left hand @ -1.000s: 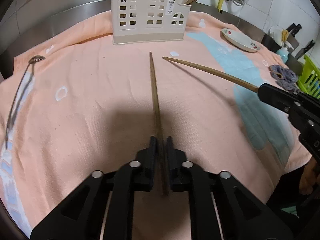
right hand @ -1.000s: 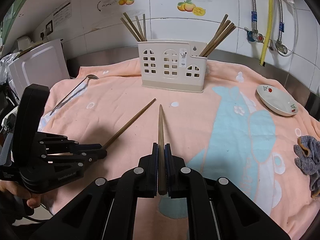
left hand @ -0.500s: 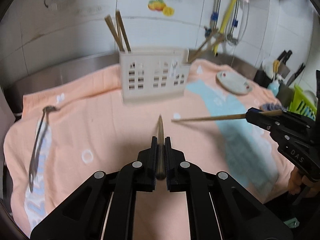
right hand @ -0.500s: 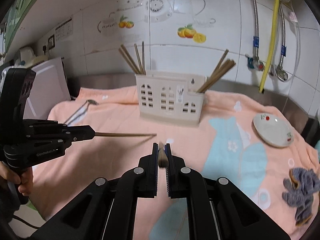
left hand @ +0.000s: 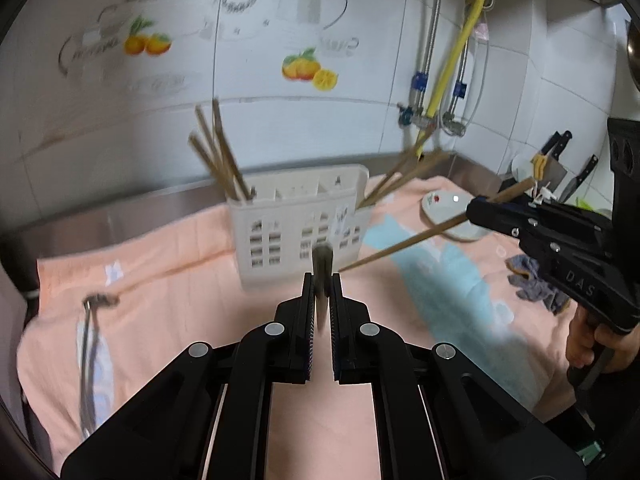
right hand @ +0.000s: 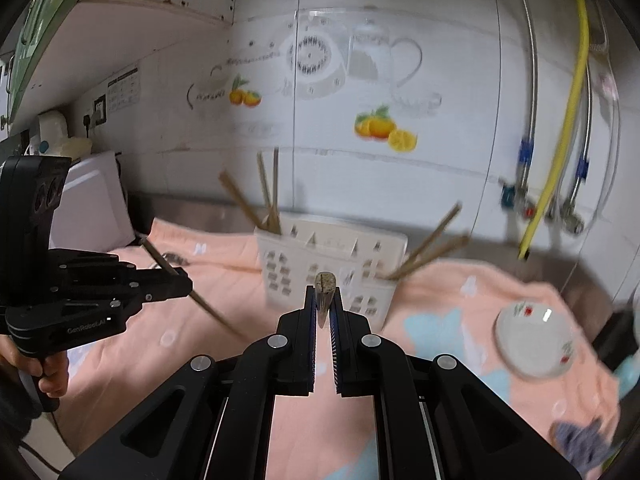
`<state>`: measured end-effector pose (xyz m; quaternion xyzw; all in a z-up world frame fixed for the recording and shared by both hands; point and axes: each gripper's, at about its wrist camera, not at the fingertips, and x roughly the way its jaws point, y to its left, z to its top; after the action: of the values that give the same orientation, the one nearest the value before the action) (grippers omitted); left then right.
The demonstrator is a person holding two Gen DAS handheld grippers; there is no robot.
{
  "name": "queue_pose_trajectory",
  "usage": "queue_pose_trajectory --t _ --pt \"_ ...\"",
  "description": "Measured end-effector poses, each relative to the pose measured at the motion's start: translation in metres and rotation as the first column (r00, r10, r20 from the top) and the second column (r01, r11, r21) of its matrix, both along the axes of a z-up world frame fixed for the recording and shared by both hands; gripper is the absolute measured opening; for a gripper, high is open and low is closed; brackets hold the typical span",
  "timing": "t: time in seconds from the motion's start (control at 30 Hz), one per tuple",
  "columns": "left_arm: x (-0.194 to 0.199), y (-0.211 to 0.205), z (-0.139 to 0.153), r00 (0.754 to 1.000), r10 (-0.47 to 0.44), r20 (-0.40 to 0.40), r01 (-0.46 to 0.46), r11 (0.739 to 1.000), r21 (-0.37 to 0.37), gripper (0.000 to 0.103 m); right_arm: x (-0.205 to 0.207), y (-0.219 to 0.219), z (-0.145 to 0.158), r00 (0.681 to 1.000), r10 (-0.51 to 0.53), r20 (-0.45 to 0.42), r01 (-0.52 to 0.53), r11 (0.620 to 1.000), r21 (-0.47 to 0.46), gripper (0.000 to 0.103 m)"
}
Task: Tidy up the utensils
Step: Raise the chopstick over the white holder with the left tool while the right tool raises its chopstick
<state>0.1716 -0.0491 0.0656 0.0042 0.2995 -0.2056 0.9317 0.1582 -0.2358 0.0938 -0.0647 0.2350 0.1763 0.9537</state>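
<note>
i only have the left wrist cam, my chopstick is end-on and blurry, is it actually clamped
Observer: Yes. The right wrist view shows the left gripper side-on, shut on its chopstick, which slants down toward the towel.
Operator: anything left of the towel i cant see
Observer: A white appliance stands against the wall past the towel's left edge.
Operator: and the right gripper
Observer: The right gripper is shut on its own chopstick, pointing toward the utensil holder.
</note>
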Motion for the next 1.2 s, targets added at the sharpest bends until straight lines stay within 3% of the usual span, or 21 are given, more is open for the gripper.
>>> queue_pose_trajectory --t 0.3,0.67,0.93,1.2 --pt "0.018 -0.002 0.052 0.996 -0.029 0.085 0.029 1.0 0.001 0.006 0.013 -0.001 0.051 0.989 -0.035 0.143 0.043 0.998 -0.053 0.006" --pt "0.038 0.009 0.133 0.96 0.018 0.278 -0.006 0.999 -0.045 0.006 0.038 -0.001 0.065 0.984 -0.074 0.16 0.085 0.995 -0.06 0.006" --pt "0.072 0.012 0.142 0.951 0.079 0.299 -0.064 0.996 -0.06 0.006 0.07 -0.004 0.049 0.994 -0.082 0.074 0.086 0.995 -0.055 0.006" --pt "0.104 0.016 0.125 0.958 0.118 0.262 -0.098 0.991 -0.089 0.006 0.092 -0.006 0.029 0.997 -0.065 -0.029 0.064 0.997 -0.031 0.007"
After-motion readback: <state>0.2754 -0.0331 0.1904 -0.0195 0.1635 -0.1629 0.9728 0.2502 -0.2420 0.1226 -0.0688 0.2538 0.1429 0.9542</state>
